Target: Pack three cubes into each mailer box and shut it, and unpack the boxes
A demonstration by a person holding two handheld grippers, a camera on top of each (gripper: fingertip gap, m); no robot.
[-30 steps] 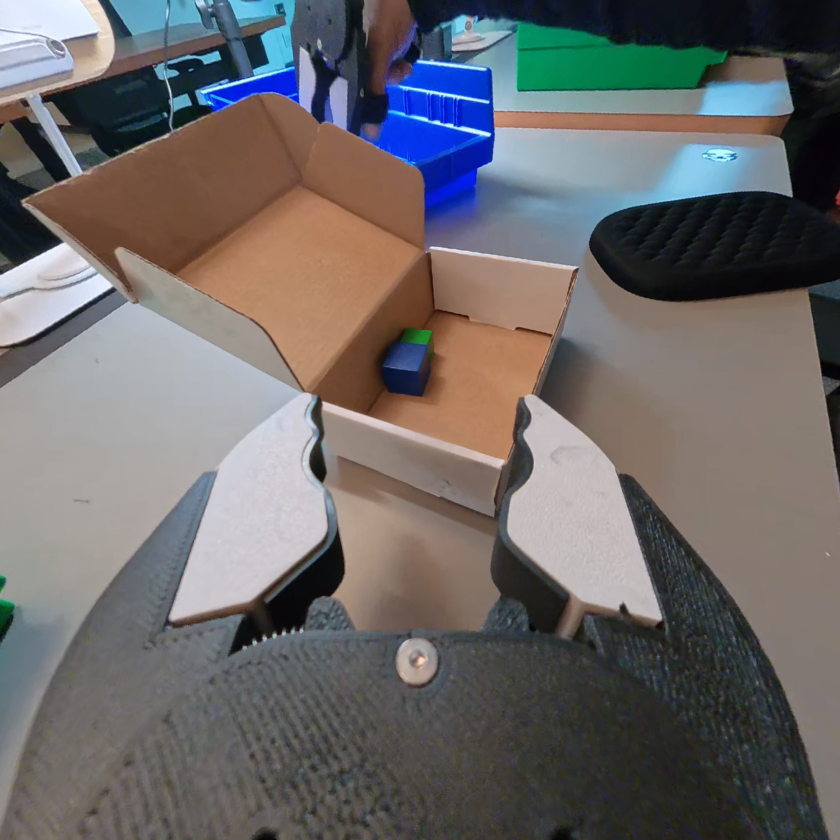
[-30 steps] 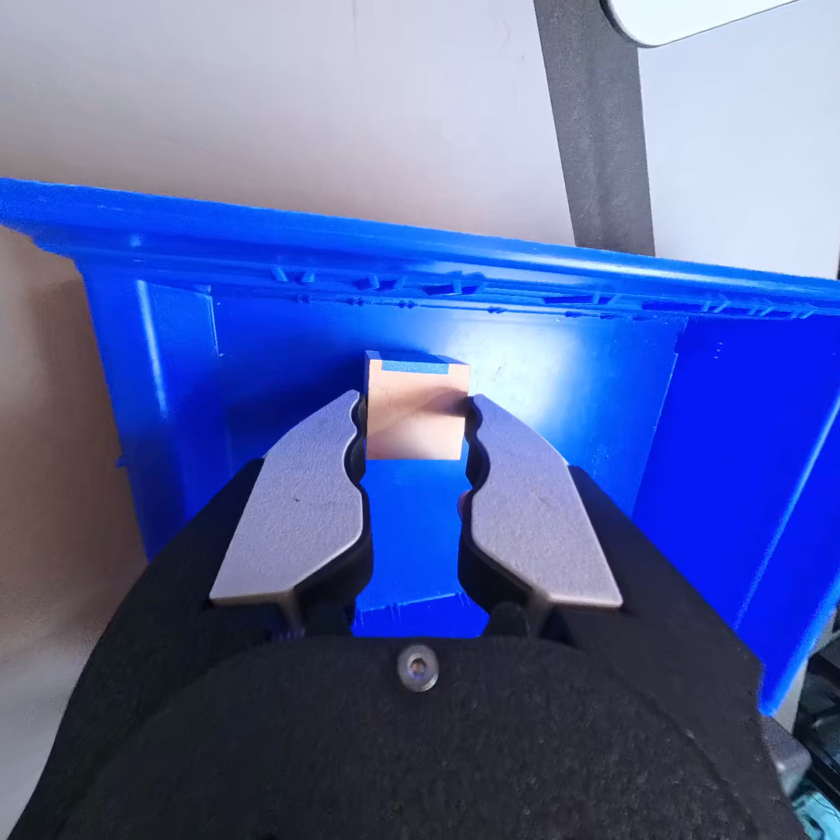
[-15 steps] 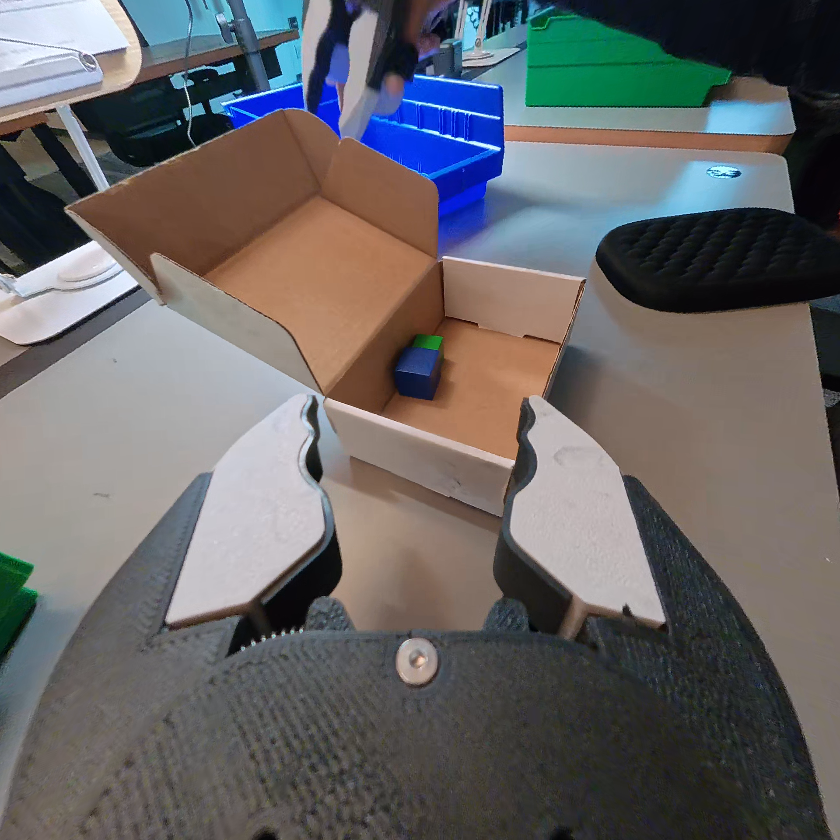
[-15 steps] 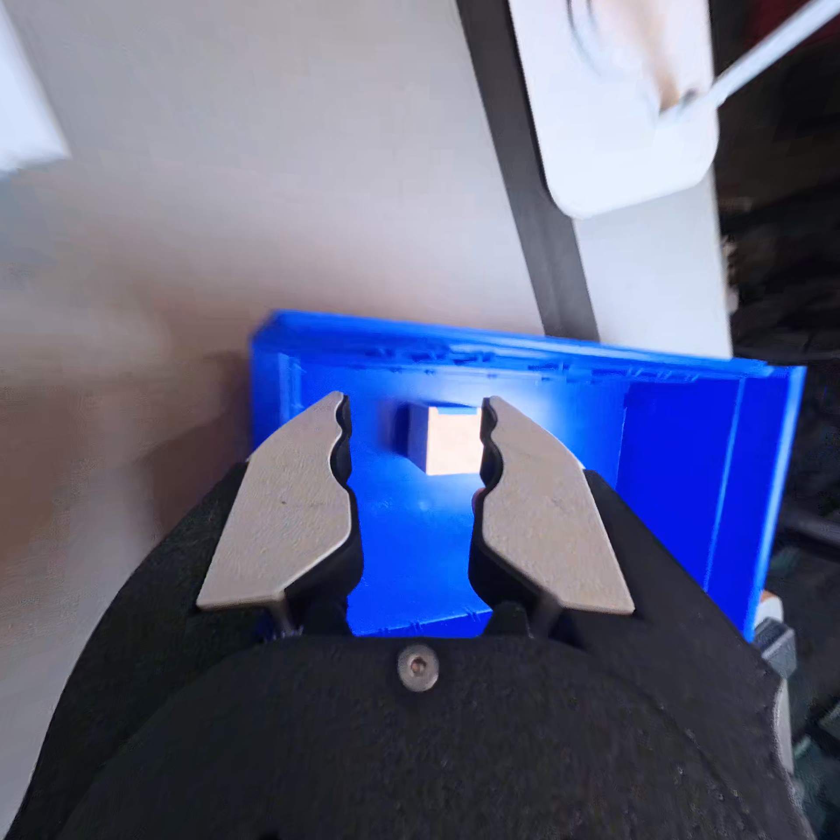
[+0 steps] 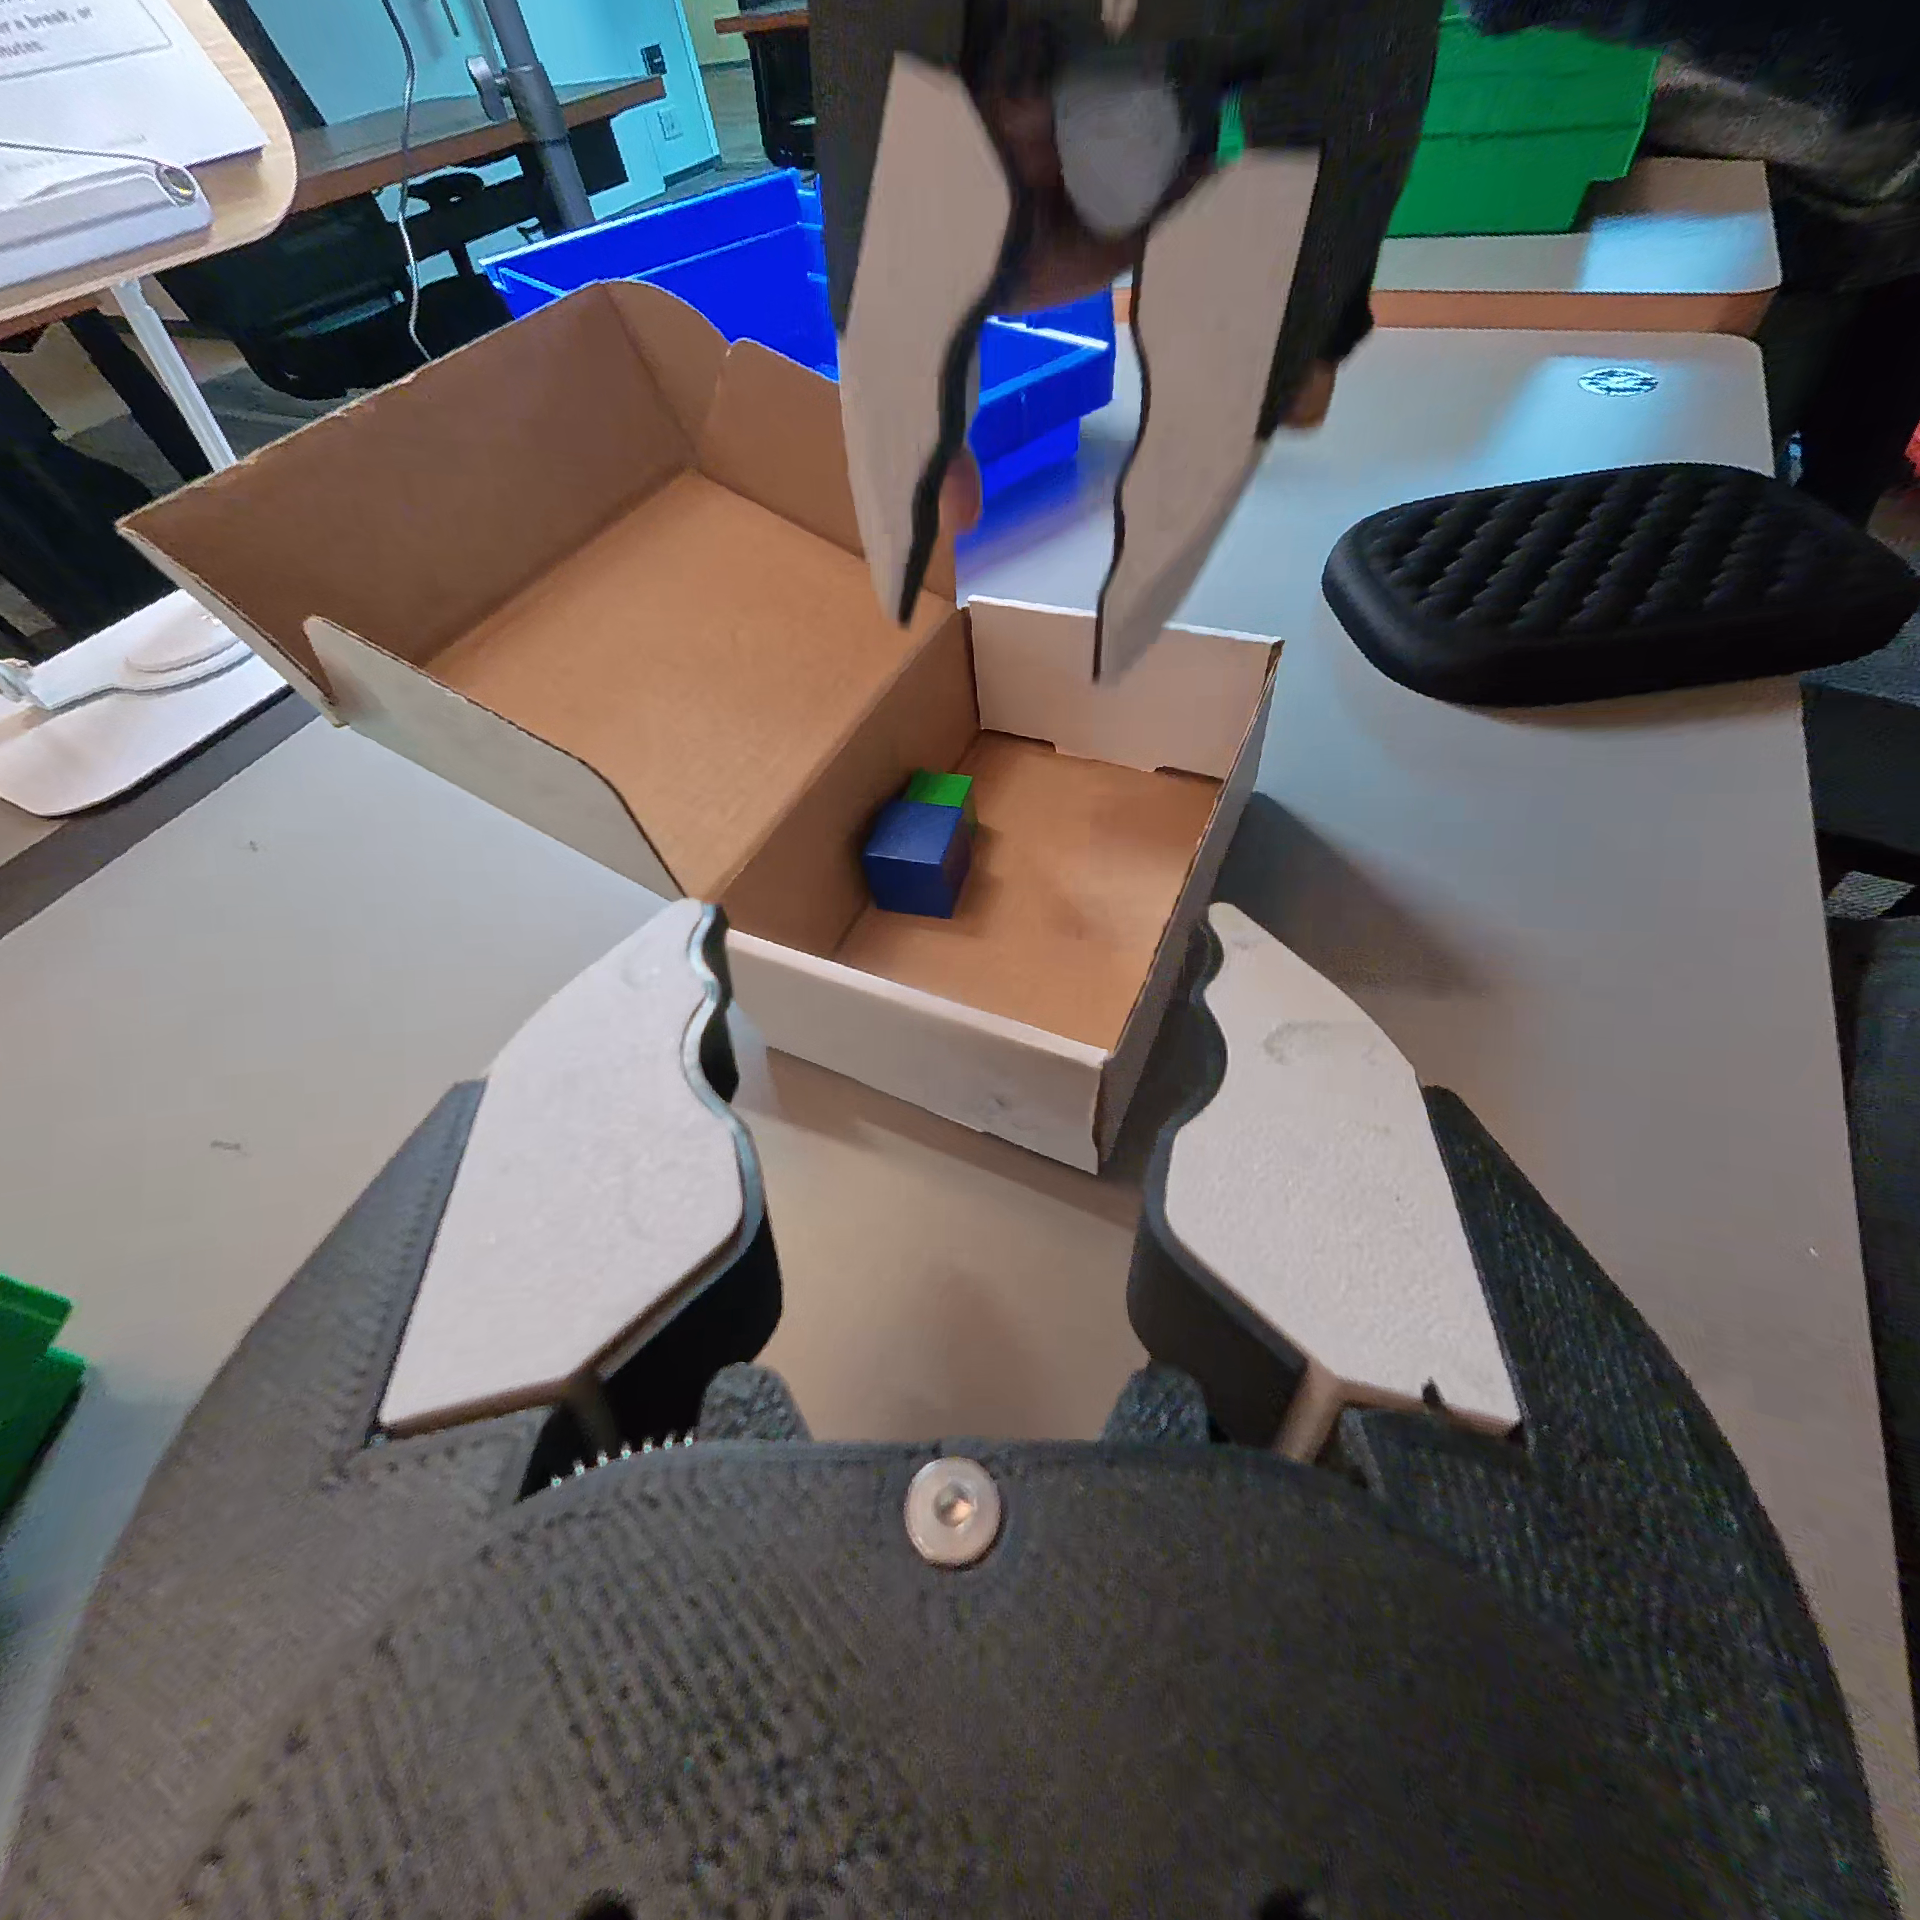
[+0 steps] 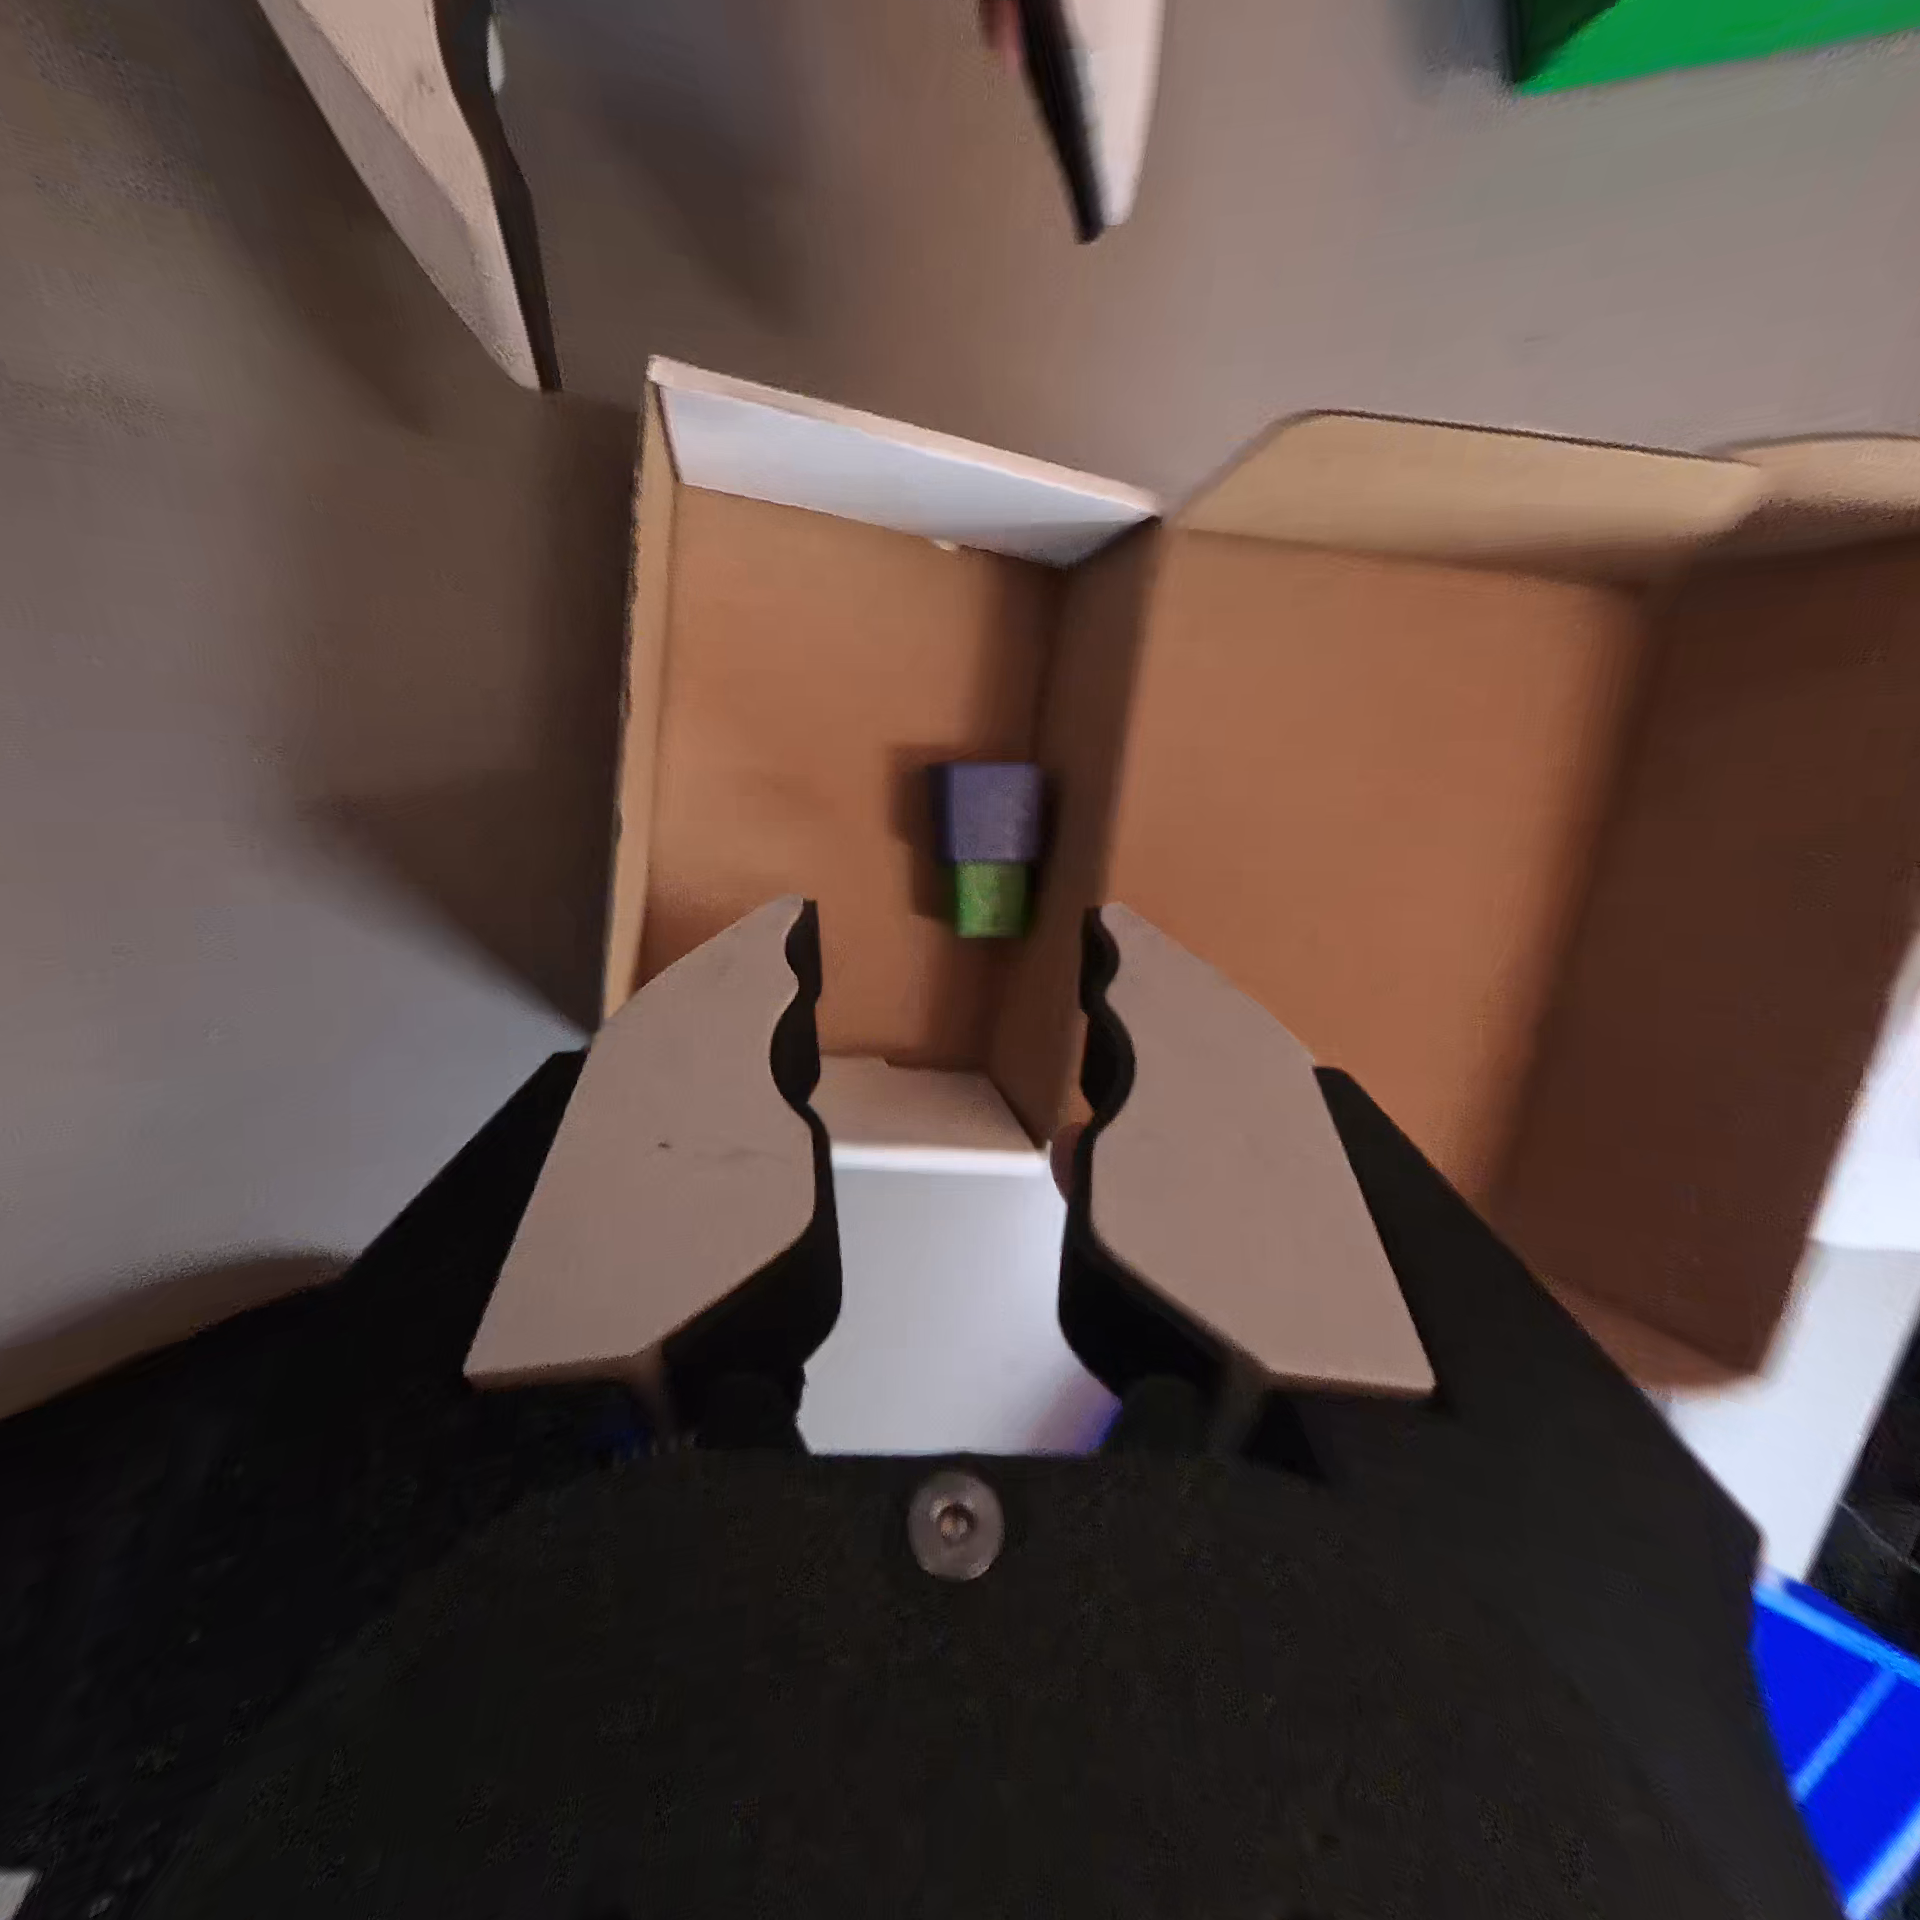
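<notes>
An open white mailer box (image 5: 935,1049) stands on the grey table, its lid (image 5: 582,582) folded back to the left. A blue cube (image 5: 920,857) and a green cube (image 5: 940,788) lie side by side against the box's hinge wall. My left gripper (image 5: 956,925) is open and empty, with its fingertips on either side of the box's near corner. My right gripper (image 5: 1003,634) hangs open and empty above the box's far wall. In the right wrist view the right gripper (image 6: 948,920) looks down on the box (image 6: 883,478), blue cube (image 6: 989,810) and green cube (image 6: 987,899).
A blue bin (image 5: 727,249) stands behind the box and shows in the right wrist view (image 6: 1849,1704). A green bin (image 5: 1507,114) sits at the far right. A black padded armrest (image 5: 1610,582) lies right of the box. A green object (image 5: 31,1361) is at the left edge. My right fingertips sit around 9 cm from my left ones. The blue cube (image 5: 920,857) is about 7 cm from my right fingertips.
My right gripper let go of a tan cube in the blue bin, pulled away and swung over the open box. My left gripper edged closer to the box.
</notes>
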